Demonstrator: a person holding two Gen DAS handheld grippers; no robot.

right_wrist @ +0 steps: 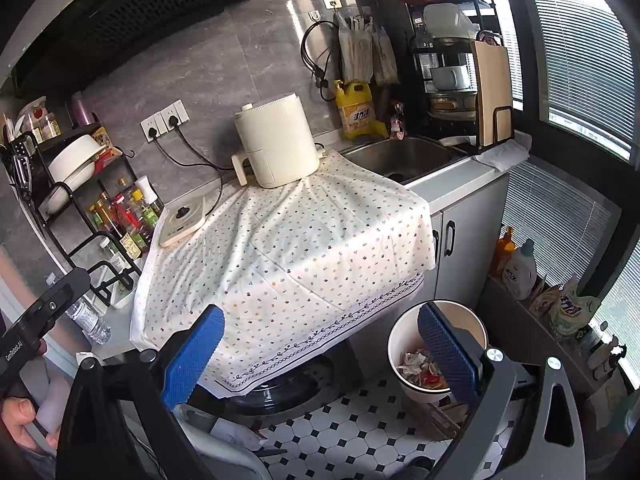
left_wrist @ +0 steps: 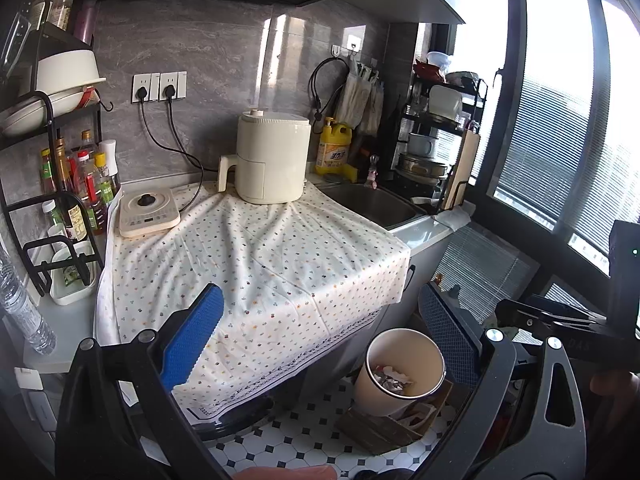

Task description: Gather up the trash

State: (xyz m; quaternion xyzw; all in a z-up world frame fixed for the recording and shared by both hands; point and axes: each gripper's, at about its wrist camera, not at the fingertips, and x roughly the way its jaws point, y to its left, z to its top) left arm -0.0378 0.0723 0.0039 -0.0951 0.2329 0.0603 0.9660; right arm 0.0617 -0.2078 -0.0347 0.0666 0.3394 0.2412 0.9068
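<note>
A white trash bin (left_wrist: pixel 400 376) (right_wrist: pixel 404 344) stands on the tiled floor below the counter's front edge, with crumpled wrappers and scraps (left_wrist: pixel 390 380) (right_wrist: pixel 420 366) inside. My left gripper (left_wrist: pixel 320 332) hangs open above the dotted cloth's edge and the bin, nothing between its blue pads. My right gripper (right_wrist: pixel 320 348) is open too and empty, its right finger (right_wrist: pixel 448 352) in front of the bin's mouth. The right gripper's black body (left_wrist: pixel 560 320) shows at the right in the left wrist view; the left one's body (right_wrist: pixel 40 320) shows at the left in the right wrist view, held by a hand (right_wrist: pixel 20 420).
A dotted white cloth (left_wrist: pixel 260 264) (right_wrist: pixel 288 256) covers the counter, carrying a cream air fryer (left_wrist: pixel 272 160) (right_wrist: pixel 276 144) and an induction plate (left_wrist: pixel 148 212). A bottle rack (left_wrist: pixel 76 192) stands left, a sink (left_wrist: pixel 372 204) and dish rack (left_wrist: pixel 436 144) right. Cardboard (left_wrist: pixel 380 428) lies beside the bin.
</note>
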